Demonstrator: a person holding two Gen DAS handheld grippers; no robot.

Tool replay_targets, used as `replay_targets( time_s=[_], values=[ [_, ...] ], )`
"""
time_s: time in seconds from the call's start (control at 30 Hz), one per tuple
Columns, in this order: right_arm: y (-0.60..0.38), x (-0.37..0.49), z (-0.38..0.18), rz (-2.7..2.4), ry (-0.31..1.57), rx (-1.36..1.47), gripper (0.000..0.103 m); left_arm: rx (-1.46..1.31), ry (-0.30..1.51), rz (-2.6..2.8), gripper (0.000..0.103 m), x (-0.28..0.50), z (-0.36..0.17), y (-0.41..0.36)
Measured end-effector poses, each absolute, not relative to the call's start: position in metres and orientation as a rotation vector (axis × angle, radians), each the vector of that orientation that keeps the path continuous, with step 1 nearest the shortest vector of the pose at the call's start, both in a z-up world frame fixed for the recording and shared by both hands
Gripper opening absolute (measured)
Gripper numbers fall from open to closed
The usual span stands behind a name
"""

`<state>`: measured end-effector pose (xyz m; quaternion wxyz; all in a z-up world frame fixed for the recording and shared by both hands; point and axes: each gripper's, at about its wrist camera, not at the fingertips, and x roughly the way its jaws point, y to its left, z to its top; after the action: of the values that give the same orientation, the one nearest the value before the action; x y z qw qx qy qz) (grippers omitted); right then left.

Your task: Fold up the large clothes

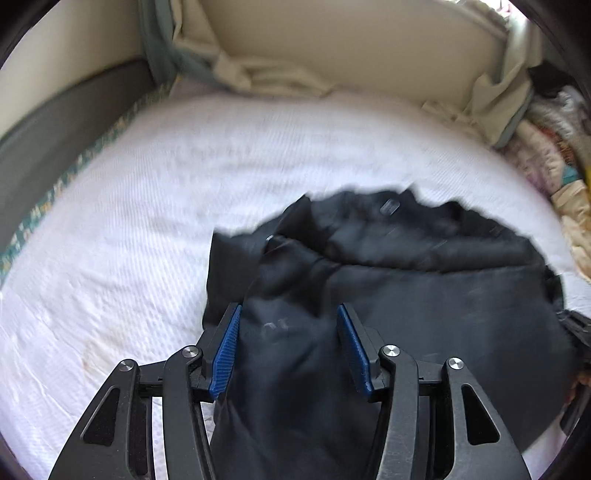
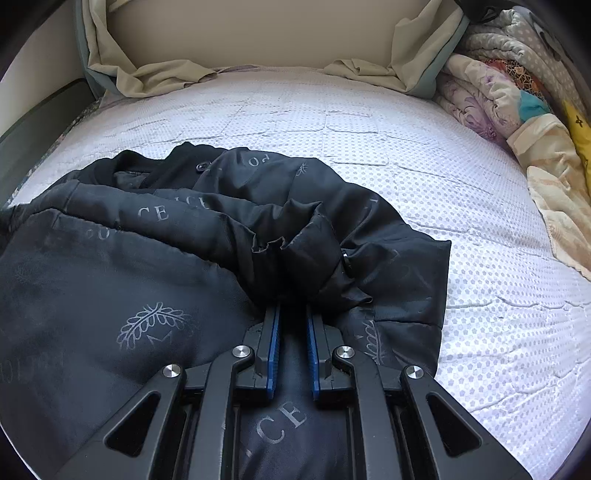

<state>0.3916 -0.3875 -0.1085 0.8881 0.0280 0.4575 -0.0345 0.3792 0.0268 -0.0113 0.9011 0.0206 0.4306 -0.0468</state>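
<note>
My right tongs (image 2: pixel 293 325) are clenched on a bunched fold of the black jacket (image 2: pixel 155 258), blue pads nearly together with cloth pinched between them. My left tongs (image 1: pixel 289 347) stand about half spread; jacket cloth hangs between the pads, but that view is blurred and I cannot tell whether they press on it. The jacket lies crumpled on the near part of the bed, its lining printed with pale letters and a leaf crest. Around it spreads the bare white mattress (image 2: pixel 461 229), its cover quilted and dotted. A heap of folded quilts (image 2: pixel 517 96) runs along the mattress's right edge. At the far end, a beige sheet (image 2: pixel 155 79) is rumpled against the beige headboard (image 2: pixel 258 33). A dark bed frame (image 1: pixel 40 122) borders the left side.
</note>
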Motion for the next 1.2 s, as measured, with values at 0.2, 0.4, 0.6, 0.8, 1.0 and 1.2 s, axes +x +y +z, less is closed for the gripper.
replay_targets(
  time_s=[0.2, 0.4, 0.6, 0.8, 1.0, 1.2],
  values=[
    [-0.395, 0.388, -0.077, -0.058, 0.984, 0.163, 0.021, 0.105, 0.826, -0.191, 0.076, 0.347, 0.013, -0.008],
    [-0.366, 0.351, -0.016, -0.058, 0.786, 0.056, 0.043, 0.164, 0.831, -0.147, 0.079, 0.348, 0.015, -0.012],
    [-0.352, 0.342, -0.010, 0.037, 0.800, 0.073, 0.043, 0.054, 0.817, 0.064, 0.079, 0.374, 0.027, 0.057],
    [-0.360, 0.335, -0.005, 0.062, 0.796, 0.138, 0.043, -0.056, 0.765, -0.047, 0.079, 0.358, 0.048, 0.061],
    [-0.324, 0.327, -0.007, 0.149, 0.798, 0.111, 0.043, 0.127, 0.801, -0.316, 0.085, 0.337, 0.033, -0.031],
    [-0.293, 0.336, -0.048, 0.123, 0.851, -0.029, 0.043, 0.229, 0.946, -0.268, 0.086, 0.357, -0.033, -0.055]
  ],
)
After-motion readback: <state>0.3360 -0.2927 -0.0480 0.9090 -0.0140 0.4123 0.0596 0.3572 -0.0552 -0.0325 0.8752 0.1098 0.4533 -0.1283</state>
